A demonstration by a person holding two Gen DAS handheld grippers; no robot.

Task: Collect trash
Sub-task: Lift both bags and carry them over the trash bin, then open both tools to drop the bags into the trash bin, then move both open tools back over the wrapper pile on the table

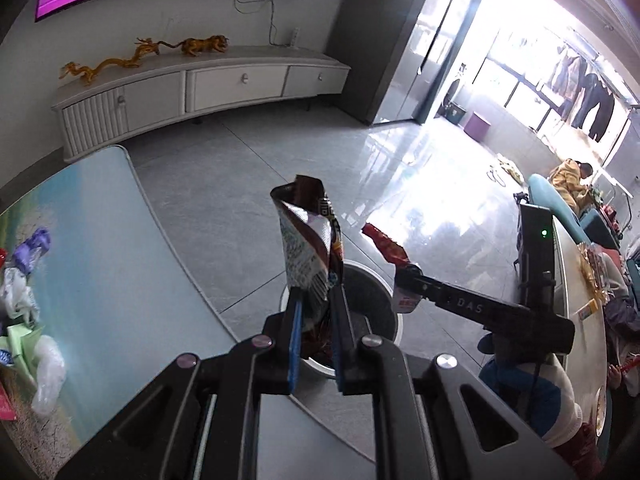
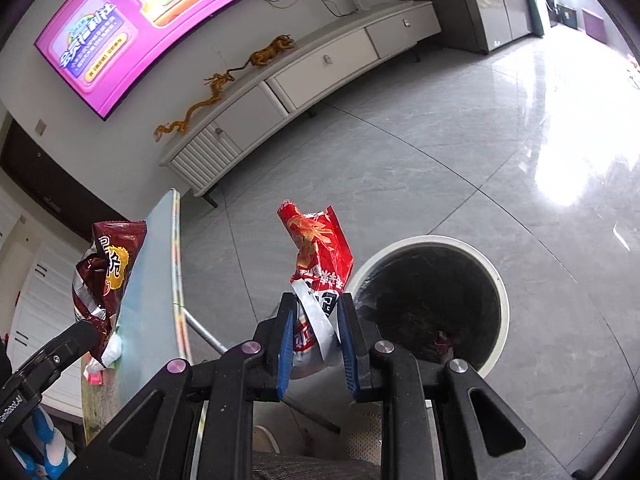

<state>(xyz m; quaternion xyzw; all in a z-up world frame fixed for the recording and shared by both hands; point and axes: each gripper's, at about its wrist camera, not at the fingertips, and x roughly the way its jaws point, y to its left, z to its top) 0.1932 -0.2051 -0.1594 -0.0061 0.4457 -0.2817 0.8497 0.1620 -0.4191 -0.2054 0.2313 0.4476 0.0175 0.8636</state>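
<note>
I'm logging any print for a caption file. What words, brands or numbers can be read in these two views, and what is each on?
"DAS": on the arm of the right tongs, seen from the left wrist.
"eaRobot.AI", cut off at the frame edge: on the left tongs, seen from the right wrist.
Chinese characters on the television: too distorted to quote.
Chinese print on the brown wrapper: partly creased, not quotable.
White Chinese print on the red wrapper: crumpled, not quotable.

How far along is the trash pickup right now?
Partly done: the round bin already holds some scraps. In hand: the left claw grips a brown snack bag, the right claw a red wrapper, both near the bin, not dropped. Left: plastic bags and wrappers on the table.
</note>
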